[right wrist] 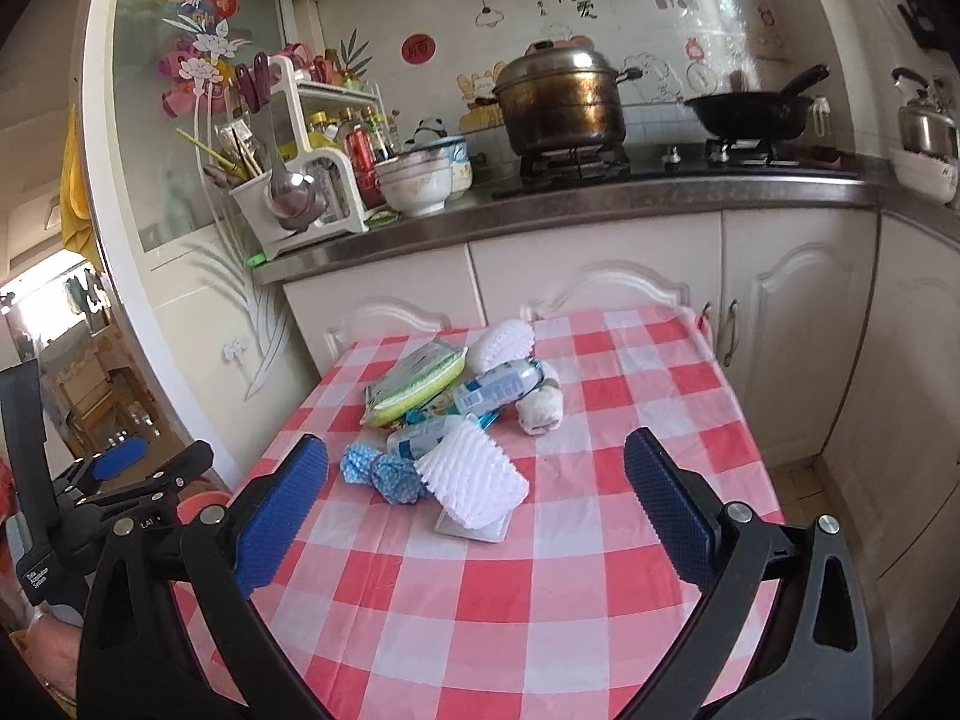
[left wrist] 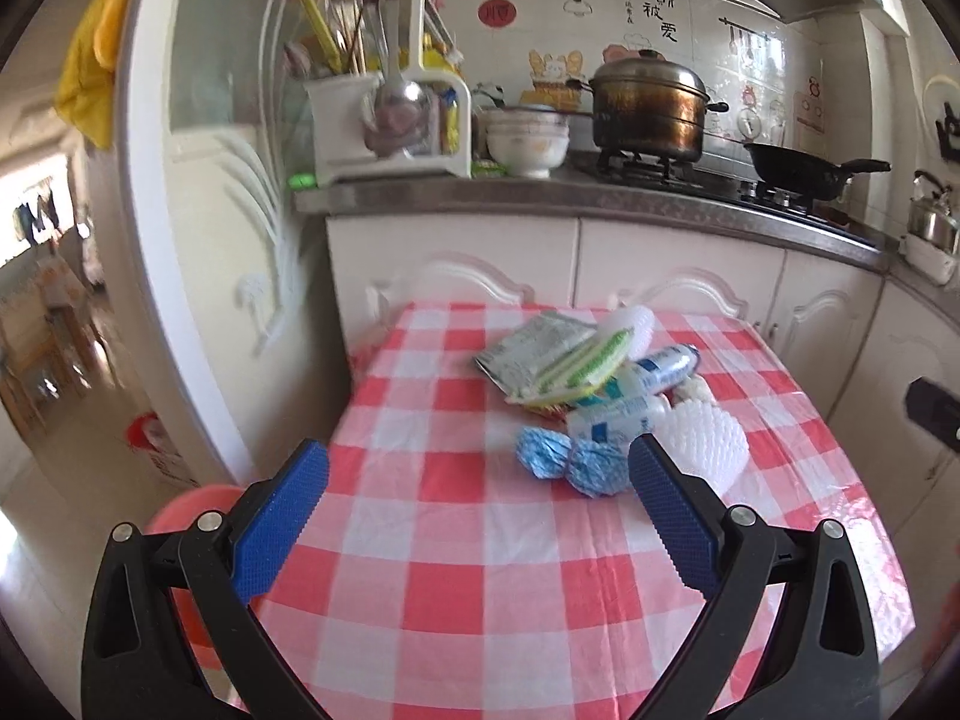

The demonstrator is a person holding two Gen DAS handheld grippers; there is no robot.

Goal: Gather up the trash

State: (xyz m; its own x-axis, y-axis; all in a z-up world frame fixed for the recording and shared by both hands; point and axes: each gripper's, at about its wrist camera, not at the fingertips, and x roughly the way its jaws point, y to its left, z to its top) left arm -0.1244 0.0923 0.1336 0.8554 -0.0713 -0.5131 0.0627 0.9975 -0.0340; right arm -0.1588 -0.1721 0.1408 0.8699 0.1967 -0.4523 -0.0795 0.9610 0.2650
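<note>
Two grippers: I see my left gripper (left wrist: 477, 468) and right gripper (right wrist: 477, 468) both wide open, holding nothing.
Blue wrapper (left wrist: 567, 461): just past my left fingertips.
White foam net (right wrist: 474, 480): between my right fingers, a bit ahead.
Trash pile (right wrist: 444, 387): farther ahead on the checked table (right wrist: 480, 618).

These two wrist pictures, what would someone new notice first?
A heap of trash in the middle of the red-and-white checked tablecloth: wrappers, white foam nets and a crumpled blue cloth nearest the camera. Behind it, a big tarnished pot sits on the stove. Both the left gripper and the right gripper are open and empty.
</note>
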